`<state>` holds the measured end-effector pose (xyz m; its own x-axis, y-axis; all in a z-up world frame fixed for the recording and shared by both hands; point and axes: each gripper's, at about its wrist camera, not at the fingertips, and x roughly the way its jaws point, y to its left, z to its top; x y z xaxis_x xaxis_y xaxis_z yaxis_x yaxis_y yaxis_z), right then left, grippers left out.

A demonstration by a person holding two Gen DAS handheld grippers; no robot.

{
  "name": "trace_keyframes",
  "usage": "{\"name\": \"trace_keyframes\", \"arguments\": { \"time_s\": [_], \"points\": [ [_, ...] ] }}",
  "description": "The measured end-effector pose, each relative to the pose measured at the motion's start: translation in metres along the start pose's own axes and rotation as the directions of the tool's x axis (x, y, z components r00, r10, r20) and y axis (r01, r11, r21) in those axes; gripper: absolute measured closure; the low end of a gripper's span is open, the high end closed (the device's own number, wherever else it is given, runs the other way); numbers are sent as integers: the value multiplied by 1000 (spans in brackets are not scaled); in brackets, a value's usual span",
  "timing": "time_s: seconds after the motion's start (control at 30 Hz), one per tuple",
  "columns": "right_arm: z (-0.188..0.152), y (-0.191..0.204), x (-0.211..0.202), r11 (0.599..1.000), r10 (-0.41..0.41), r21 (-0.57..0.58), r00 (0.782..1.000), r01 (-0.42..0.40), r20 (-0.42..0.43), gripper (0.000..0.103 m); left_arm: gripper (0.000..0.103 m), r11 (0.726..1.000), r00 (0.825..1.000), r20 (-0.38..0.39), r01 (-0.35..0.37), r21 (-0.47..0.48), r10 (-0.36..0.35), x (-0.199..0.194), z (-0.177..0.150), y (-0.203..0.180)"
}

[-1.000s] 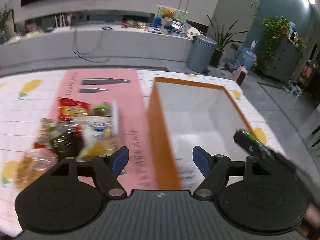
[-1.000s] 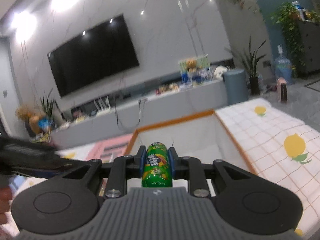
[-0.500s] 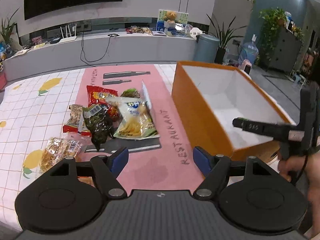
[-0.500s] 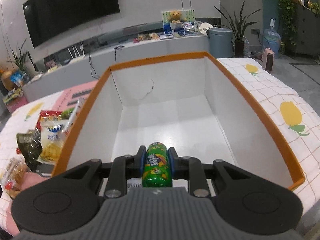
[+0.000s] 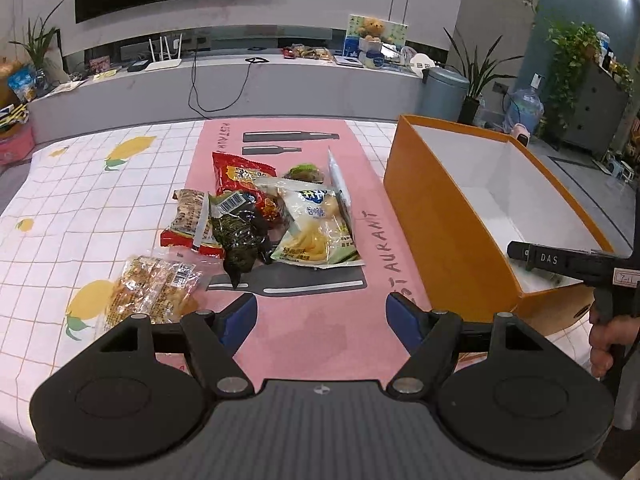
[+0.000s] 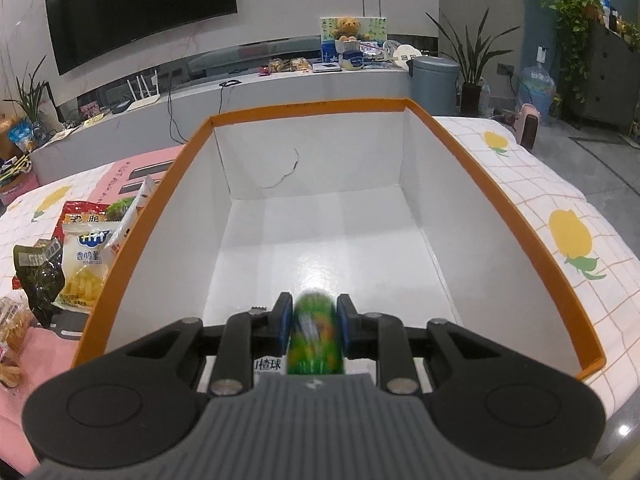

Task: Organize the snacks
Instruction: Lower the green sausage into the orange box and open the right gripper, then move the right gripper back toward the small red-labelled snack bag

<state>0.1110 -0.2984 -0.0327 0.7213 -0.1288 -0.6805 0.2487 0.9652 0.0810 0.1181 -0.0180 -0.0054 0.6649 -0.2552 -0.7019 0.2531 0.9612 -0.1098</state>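
Note:
My right gripper (image 6: pixel 314 312) is shut on a green snack tube (image 6: pixel 316 340), which looks blurred, low over the near end of the orange box (image 6: pixel 480 168) with its white inside. In the left wrist view that gripper (image 5: pixel 560 260) reaches over the box's (image 5: pixel 440 232) near corner, with a hand behind it. My left gripper (image 5: pixel 322 316) stands open and holds nothing above the pink mat (image 5: pixel 320 328). Just beyond it lie a yellow chips bag (image 5: pixel 316 228), a red bag (image 5: pixel 240 176), a dark green pack (image 5: pixel 240 240) and a clear biscuit packet (image 5: pixel 152 292).
The table wears a white checked cloth with lemons (image 5: pixel 100 200). A white printed item (image 6: pixel 268 364) shows on the box floor under my right fingers. Behind the table stand a long grey counter (image 5: pixel 240 88), a grey bin (image 5: pixel 444 88) and plants.
The left gripper swung left from the box to the snack pile and sank a little. The right gripper tipped down from the room to the inside of the box; the tube has gone blurred.

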Motion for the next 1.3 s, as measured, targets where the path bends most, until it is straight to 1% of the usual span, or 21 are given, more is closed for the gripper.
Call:
{"name": "trace_keyframes", "arguments": {
  "time_s": [0.03,0.07,0.2,0.23,0.3,0.33,0.37,0.47,0.5,0.57,0.63,0.73,0.8,0.87,0.97,1.03,1.07,1.2,1.23,1.27,1.3],
  "points": [
    [0,-1,-3,1000,8,9,1000,-8,1,78,17,1000,1000,2,-2,0,2,-1,0,0],
    [0,-2,-5,1000,14,18,1000,-14,3,71,17,1000,1000,3,-5,0,5,-1,1,0],
    [2,-4,-15,999,22,35,999,-23,36,64,17,1000,1000,0,-7,1,7,-1,1,1],
    [2,-4,-18,999,17,37,999,-19,49,60,17,1000,1000,0,-8,4,8,-1,0,0],
    [1,-2,-27,999,13,30,995,-16,97,58,17,1000,1000,1,-17,8,17,0,0,1],
    [1,0,-33,1000,18,20,991,-21,129,55,17,1000,1000,1,-22,8,22,0,-1,2],
    [1,3,-40,1000,26,10,987,-28,161,48,17,1000,1000,1,-26,8,26,1,0,4],
    [-1,13,-61,997,80,-32,959,-74,273,42,17,999,999,-1,-51,8,51,3,-1,11],
    [-2,18,-69,994,109,-56,943,-96,314,40,17,998,998,4,-56,2,56,3,-1,15],
    [-5,28,-79,983,178,-112,919,-147,351,33,17,998,998,6,-64,-23,64,4,-2,25],
    [-7,36,-84,964,257,-153,906,-217,337,32,17,995,997,6,-78,-69,78,3,-2,38],
    [-10,48,-91,942,333,-163,886,-294,323,27,17,992,996,11,-87,-96,88,1,-3,56],
    [-12,57,-94,930,364,-179,873,-321,324,22,17,989,994,12,-109,-101,111,-1,-5,68],
    [-12,69,-99,923,382,-182,863,-339,330,12,17,985,990,10,-136,-105,138,-2,-6,77],
    [-10,90,-101,923,385,-122,853,-366,353,4,17,977,986,7,-161,-139,164,-3,-5,92],
    [-12,105,-98,921,387,-100,851,-377,355,3,16,970,986,1,-167,-175,169,-4,-4,100],
    [-13,112,-96,928,371,-98,858,-360,355,3,16,967,985,-4,-168,-189,170,-4,-3,104],
    [-21,145,-84,962,270,-117,912,-246,309,3,16,960,984,-6,-175,-218,178,-6,-1,113],
    [-20,151,-79,958,282,-126,921,-256,269,3,16,960,984,-3,-175,-219,179,-7,-1,114],
    [-21,155,-75,950,308,-132,921,-283,238,3,16,960,984,-2,-175,-221,179,-7,0,117],
    [-21,159,-70,935,350,-142,913,-326,208,3,15,959,984,0,-175,-222,180,-7,0,118]
  ]
}}
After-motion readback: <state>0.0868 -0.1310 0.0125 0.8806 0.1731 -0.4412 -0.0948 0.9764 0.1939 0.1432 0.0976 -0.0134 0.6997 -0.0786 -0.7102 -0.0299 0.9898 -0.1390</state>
